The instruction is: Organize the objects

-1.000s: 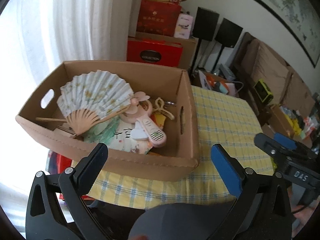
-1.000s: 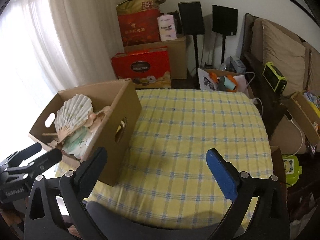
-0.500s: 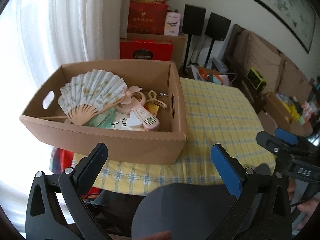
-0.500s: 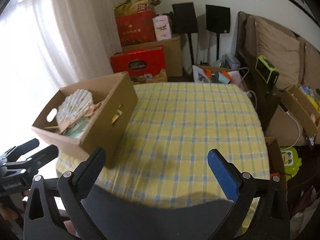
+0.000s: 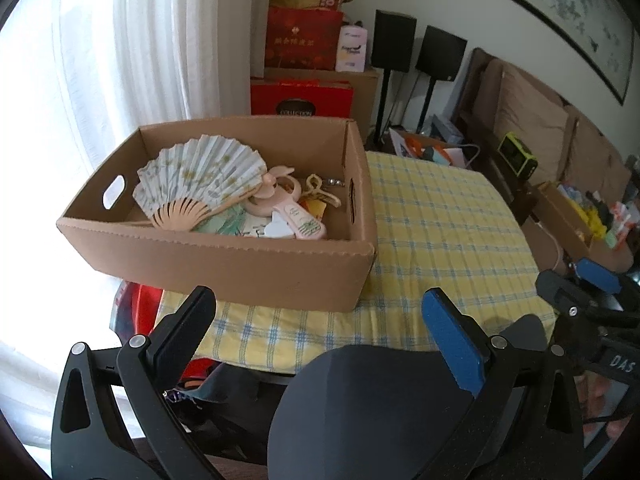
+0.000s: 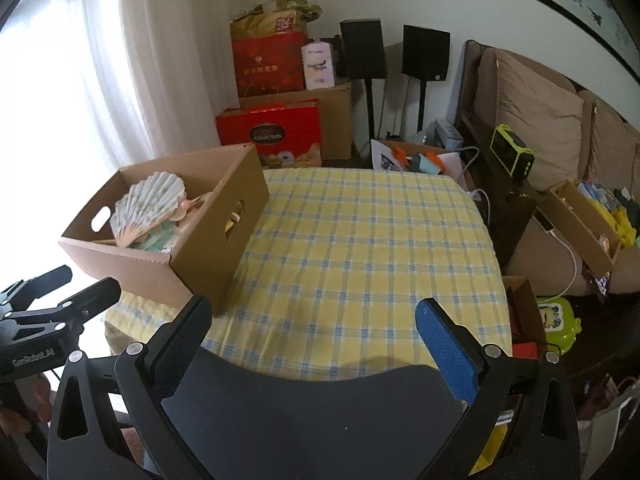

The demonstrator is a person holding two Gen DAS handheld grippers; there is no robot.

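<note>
A cardboard box point(image 5: 224, 264) stands on the left end of a table with a yellow checked cloth point(image 5: 436, 232). In it lie a folding paper fan point(image 5: 200, 180), a pink handheld fan point(image 5: 292, 216), a beige hair claw point(image 5: 320, 192) and other small items. The box also shows in the right wrist view point(image 6: 200, 256). My left gripper point(image 5: 316, 320) is open and empty, held back from the box's near wall. My right gripper point(image 6: 312, 328) is open and empty over the table's near edge point(image 6: 340, 364).
A dark chair back point(image 6: 320, 416) rises in front of both grippers. Red gift boxes point(image 6: 272, 136) and speakers point(image 6: 364, 56) stand beyond the table. A sofa point(image 6: 540, 120) and a tray of small items point(image 6: 592, 216) are at the right.
Both grippers have pulled back and up from the table. The box and table look smaller and farther. The chair back has come further into view. Both stay open.
</note>
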